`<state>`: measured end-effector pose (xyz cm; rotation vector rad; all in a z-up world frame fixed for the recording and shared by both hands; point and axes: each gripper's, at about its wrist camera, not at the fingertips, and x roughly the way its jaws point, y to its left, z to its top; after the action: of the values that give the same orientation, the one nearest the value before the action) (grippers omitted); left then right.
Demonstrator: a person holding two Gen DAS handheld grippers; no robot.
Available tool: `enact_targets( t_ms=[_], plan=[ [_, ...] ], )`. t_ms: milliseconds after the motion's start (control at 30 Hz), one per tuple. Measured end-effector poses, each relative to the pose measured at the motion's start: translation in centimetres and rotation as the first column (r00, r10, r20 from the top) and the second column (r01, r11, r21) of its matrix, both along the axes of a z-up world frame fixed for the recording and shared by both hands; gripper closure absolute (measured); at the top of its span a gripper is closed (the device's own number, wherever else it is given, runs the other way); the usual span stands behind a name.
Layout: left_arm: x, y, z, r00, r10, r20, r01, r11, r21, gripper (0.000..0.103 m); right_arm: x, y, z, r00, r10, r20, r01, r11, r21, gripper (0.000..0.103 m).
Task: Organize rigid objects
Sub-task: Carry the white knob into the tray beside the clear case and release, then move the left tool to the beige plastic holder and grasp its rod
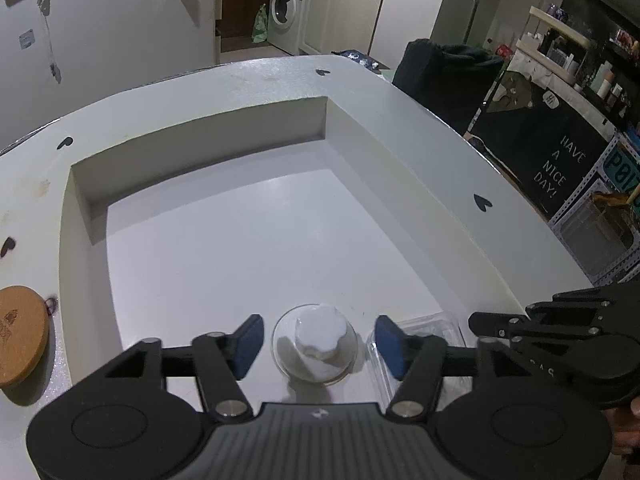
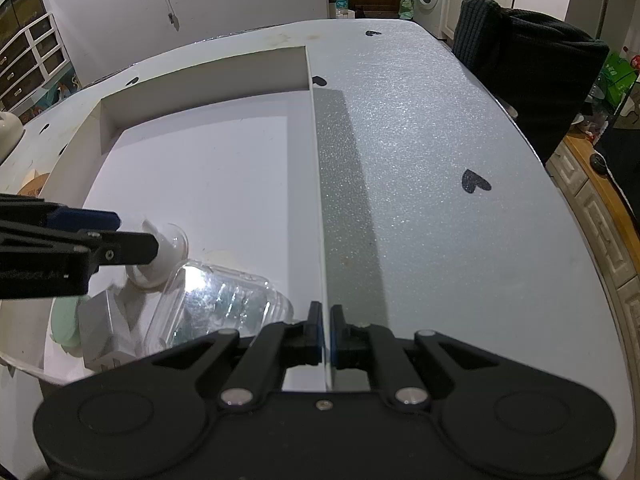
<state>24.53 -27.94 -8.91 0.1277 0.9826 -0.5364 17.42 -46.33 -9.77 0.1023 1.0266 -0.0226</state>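
Note:
A shallow white box (image 1: 200, 148) lies open on the table. Inside it, near the front, stands a small clear suction cup with a white knob (image 1: 316, 344). My left gripper (image 1: 318, 344) is open around it, and its blue pads (image 1: 248, 344) stand clear on both sides. A clear plastic container (image 1: 436, 328) lies just right of the knob. In the right wrist view my right gripper (image 2: 326, 334) is shut on the box's thin right wall (image 2: 318, 200). The same view shows the suction cup (image 2: 168, 248), the clear container (image 2: 224, 292) and the left gripper (image 2: 132, 236) at the left.
A pale green round piece (image 2: 64, 320) and a grey-white block (image 2: 100, 320) lie in the box's near left corner. A cork coaster (image 1: 20, 340) rests left of the box. The speckled table (image 2: 440, 140) extends right, with a dark-draped chair (image 2: 528, 60) beyond its edge.

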Motion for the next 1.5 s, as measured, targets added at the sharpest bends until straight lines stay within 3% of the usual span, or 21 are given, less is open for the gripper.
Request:
enact_targets(
  t_ms=[100, 233, 333, 533, 733, 933, 1200, 1500],
  plan=[
    [-0.2, 0.3, 0.3, 1.0, 0.012, 0.009, -0.012, 1.0, -0.001, 0.019, 0.0, 0.0, 0.0, 1.0, 0.0, 0.0, 0.0, 1.0, 0.0, 0.097],
    [-0.9, 0.7, 1.3, 0.999, 0.009, 0.032, -0.009, 1.0, -0.008, 0.004, 0.0, 0.0, 0.0, 1.0, 0.0, 0.0, 0.0, 1.0, 0.0, 0.097],
    [-1.4, 1.0, 1.9, 0.999, 0.005, 0.052, -0.005, 1.0, -0.002, 0.001, 0.0, 0.0, 0.0, 1.0, 0.0, 0.0, 0.0, 1.0, 0.0, 0.097],
    [-2.6, 2.5, 3.4, 0.997, 0.024, 0.076, -0.022, 0.999, -0.023, 0.0, 0.0, 0.0, 0.0, 1.0, 0.0, 0.0, 0.0, 1.0, -0.001, 0.097],
    [-3.8, 5.2, 5.1, 0.988, 0.098, 0.12, -0.094, 0.995, -0.039, 0.0, 0.0, 0.3, 0.1, 1.0, 0.008, 0.002, -0.008, 1.0, -0.012, 0.097],
    [-4.9, 8.9, 6.2, 0.963, 0.219, 0.154, -0.212, 0.975, -0.061, 0.0, 0.0, 0.5, 0.1, 1.0, 0.02, 0.0, -0.02, 0.999, -0.032, 0.097],
    [-6.4, 14.5, 6.2, 0.918, 0.361, 0.164, -0.352, 0.932, -0.083, 0.0, 0.0, -0.3, 0.0, 1.0, 0.007, 0.002, -0.007, 1.0, 0.014, 0.099],
    [-8.4, 18.1, 4.2, 0.921, 0.347, 0.176, -0.348, 0.937, -0.028, 0.0, -0.1, -0.3, -0.1, 1.0, -0.003, 0.002, 0.003, 1.0, 0.019, 0.098]
  ],
)
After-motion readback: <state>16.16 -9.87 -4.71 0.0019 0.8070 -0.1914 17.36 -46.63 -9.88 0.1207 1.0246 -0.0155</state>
